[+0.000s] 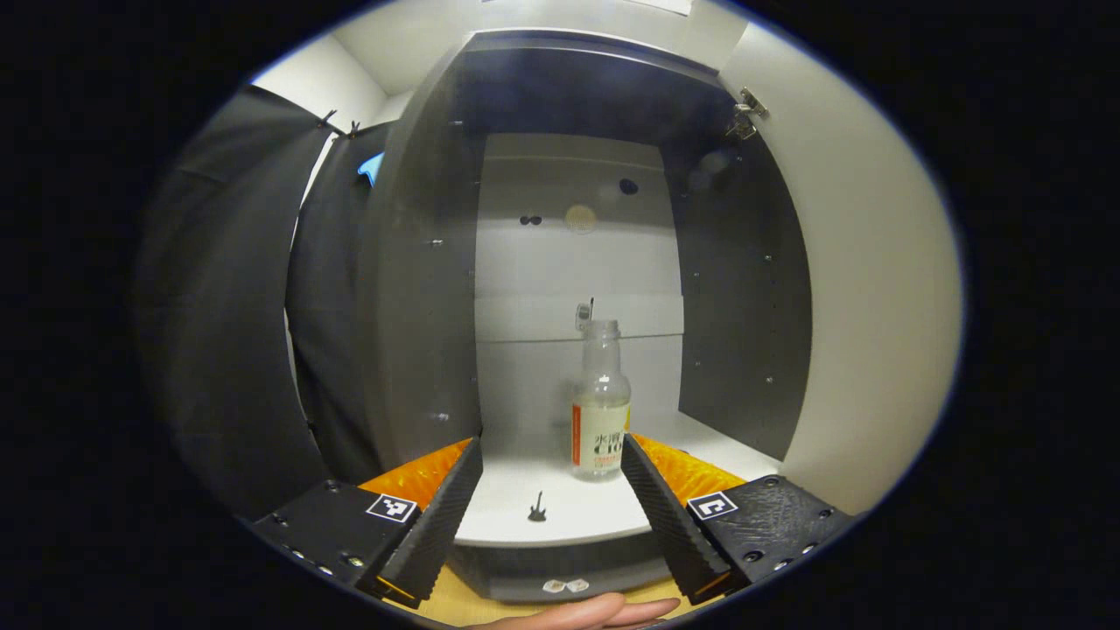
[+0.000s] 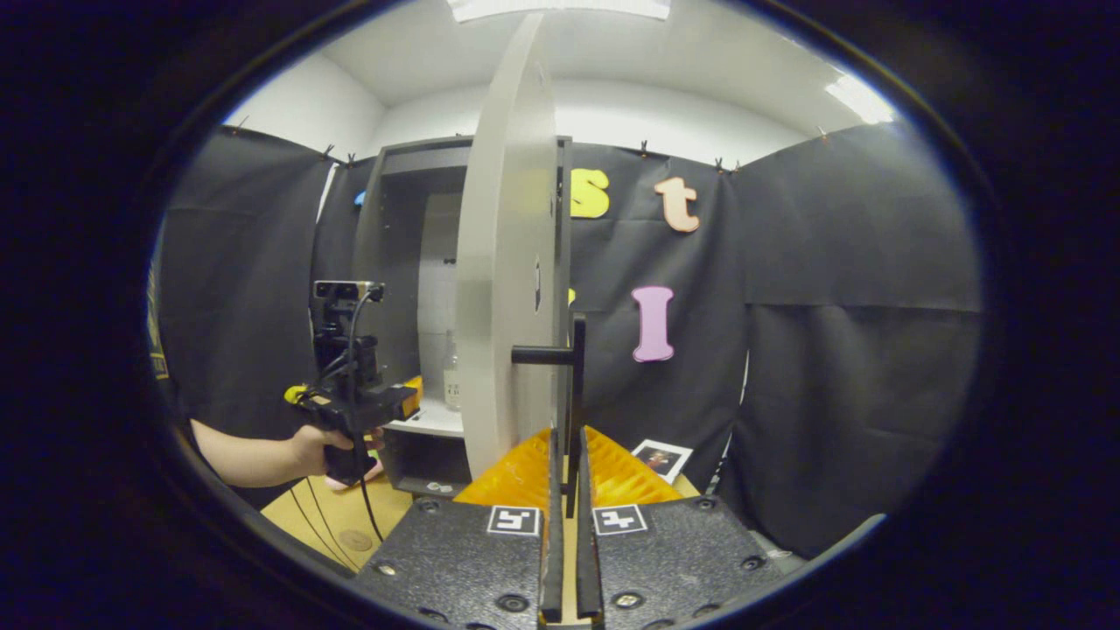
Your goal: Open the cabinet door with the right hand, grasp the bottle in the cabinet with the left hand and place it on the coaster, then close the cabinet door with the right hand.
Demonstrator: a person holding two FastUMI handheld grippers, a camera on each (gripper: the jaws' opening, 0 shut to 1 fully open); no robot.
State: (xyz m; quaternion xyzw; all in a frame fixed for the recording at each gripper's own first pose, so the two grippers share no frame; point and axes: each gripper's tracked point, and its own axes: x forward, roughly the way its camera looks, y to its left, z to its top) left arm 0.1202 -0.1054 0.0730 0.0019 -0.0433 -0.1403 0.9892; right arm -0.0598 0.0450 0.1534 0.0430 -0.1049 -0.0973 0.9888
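Observation:
The cabinet stands open. A clear bottle [image 1: 600, 411] with a white and orange label stands upright on the white shelf [image 1: 560, 512] inside. My left gripper [image 1: 551, 440] is open at the shelf's front edge, and the bottle is just beyond its fingertips, close to the right finger [image 1: 652, 490]. The right gripper view shows the white door [image 2: 507, 262] edge-on, swung wide. My right gripper [image 2: 567, 442] is shut on its black handle [image 2: 573, 367]. The same view shows the left gripper [image 2: 411, 389], a hand [image 2: 315, 451] holding it, and the bottle [image 2: 451, 372] behind.
The open door [image 1: 875, 306] lines the right of the left gripper view, and dark cabinet walls [image 1: 420, 289] close in both sides. A small guitar sticker [image 1: 537, 507] lies on the shelf. On the wooden table are a pink item [image 2: 350, 479], a round mark [image 2: 354, 540] and a photo card [image 2: 661, 457].

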